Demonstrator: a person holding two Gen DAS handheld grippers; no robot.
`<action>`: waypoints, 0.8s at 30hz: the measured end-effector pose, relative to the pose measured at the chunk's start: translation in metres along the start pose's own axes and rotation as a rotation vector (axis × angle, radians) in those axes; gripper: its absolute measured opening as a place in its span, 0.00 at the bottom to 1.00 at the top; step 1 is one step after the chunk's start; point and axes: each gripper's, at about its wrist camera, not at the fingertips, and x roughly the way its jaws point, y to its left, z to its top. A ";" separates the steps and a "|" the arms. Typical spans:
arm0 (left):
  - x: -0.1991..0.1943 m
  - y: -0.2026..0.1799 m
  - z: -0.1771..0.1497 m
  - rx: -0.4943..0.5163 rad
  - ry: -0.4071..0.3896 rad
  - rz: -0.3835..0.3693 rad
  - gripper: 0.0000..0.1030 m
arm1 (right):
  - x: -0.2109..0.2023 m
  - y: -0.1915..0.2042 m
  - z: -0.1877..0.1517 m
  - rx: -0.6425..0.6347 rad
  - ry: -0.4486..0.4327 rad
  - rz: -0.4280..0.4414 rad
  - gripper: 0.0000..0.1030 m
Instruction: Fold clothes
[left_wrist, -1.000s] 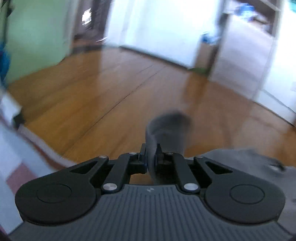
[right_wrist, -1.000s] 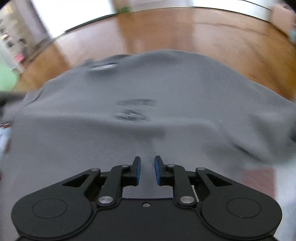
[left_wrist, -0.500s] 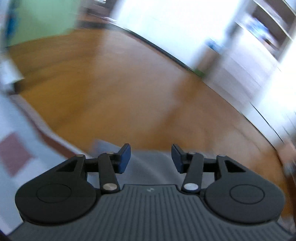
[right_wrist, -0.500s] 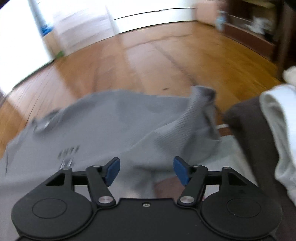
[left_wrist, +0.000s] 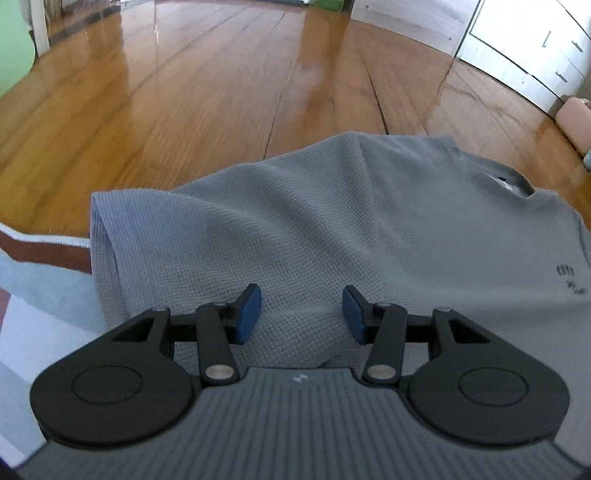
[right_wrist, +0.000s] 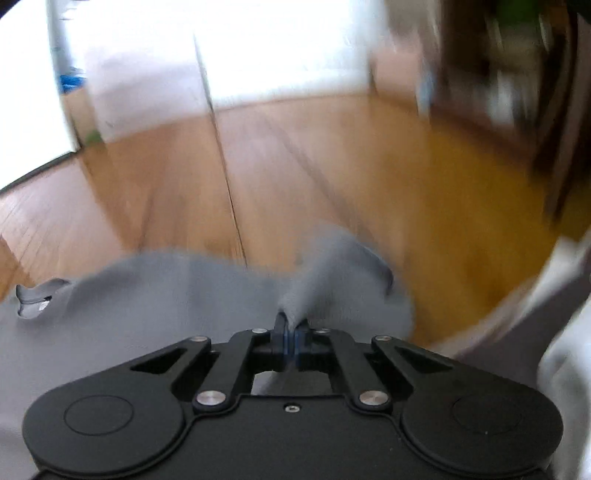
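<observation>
Grey shirt on the floor, one tool spread above it, the other pinching a fold.

The left tool (left_wrist: 301, 308) hangs over the grey shirt (left_wrist: 332, 229) with its blue pads (left_wrist: 248, 308) spread apart, gripping nothing. The shirt lies partly on the wooden floor (left_wrist: 184, 92) and partly on a rug (left_wrist: 44, 288) at near left. The right tool (right_wrist: 291, 338) is pressed together on a raised bunch of the shirt (right_wrist: 147, 295); that view is blurred.

Wooden floor (left_wrist: 207, 92), striped rug (left_wrist: 40, 295), white cabinets (left_wrist: 532, 44).
</observation>
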 end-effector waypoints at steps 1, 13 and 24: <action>0.001 0.000 0.001 0.008 -0.001 0.009 0.46 | -0.005 0.007 0.000 -0.066 -0.043 -0.050 0.01; 0.000 -0.005 0.011 0.020 -0.098 -0.019 0.47 | -0.019 0.022 0.005 -0.139 -0.021 -0.068 0.55; -0.009 -0.032 0.017 0.069 -0.196 -0.100 0.49 | 0.045 0.128 0.080 -0.026 0.340 0.411 0.55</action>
